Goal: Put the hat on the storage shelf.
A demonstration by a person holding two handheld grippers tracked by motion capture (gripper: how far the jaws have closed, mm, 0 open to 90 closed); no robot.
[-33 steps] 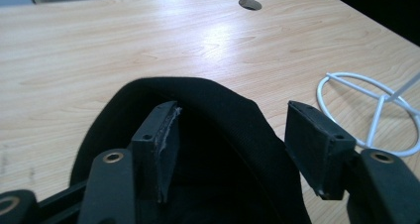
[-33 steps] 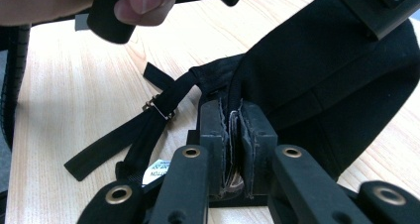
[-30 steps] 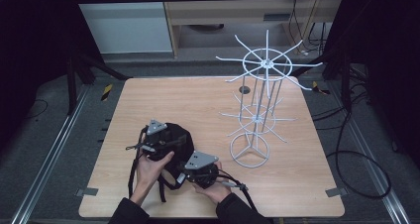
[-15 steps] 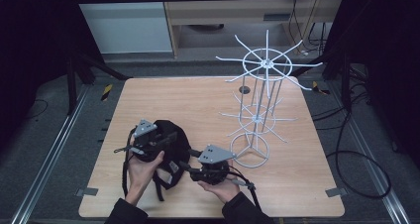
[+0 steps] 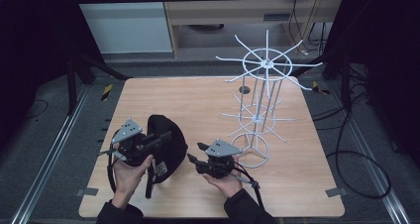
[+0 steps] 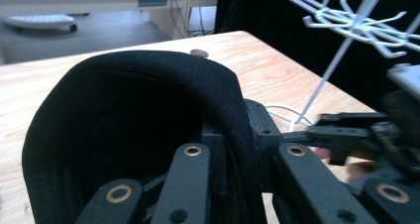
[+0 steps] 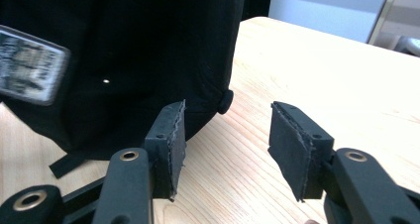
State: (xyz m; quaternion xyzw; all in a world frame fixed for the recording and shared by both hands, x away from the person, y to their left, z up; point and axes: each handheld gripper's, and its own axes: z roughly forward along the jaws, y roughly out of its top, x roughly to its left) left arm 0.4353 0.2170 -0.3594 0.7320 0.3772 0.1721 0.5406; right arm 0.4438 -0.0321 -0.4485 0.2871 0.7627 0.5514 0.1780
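A black cap (image 5: pixel 171 145) sits at the front left of the wooden table (image 5: pixel 198 100). My left gripper (image 5: pixel 163 136) is shut on its edge; in the left gripper view the padded rim of the cap (image 6: pixel 148 75) runs between the jaws of the left gripper (image 6: pixel 235 130). My right gripper (image 5: pixel 194 152) is open just right of the cap, jaws pointing at it. In the right gripper view the open right gripper (image 7: pixel 225 130) has bare wood between its pads, with the cap (image 7: pixel 148 35) and its top button just beyond the left pad (image 7: pixel 171 135).
A white wire display rack (image 5: pixel 257 120) with radiating hooks stands on a ring base at the table's right, close behind my right hand. A label (image 7: pixel 29 65) hangs on the cap. A small round hole (image 5: pixel 244 89) marks the table's far side.
My left gripper has shifted left with the cap in its hold. The right gripper has drifted a little right and away from me, staying open.
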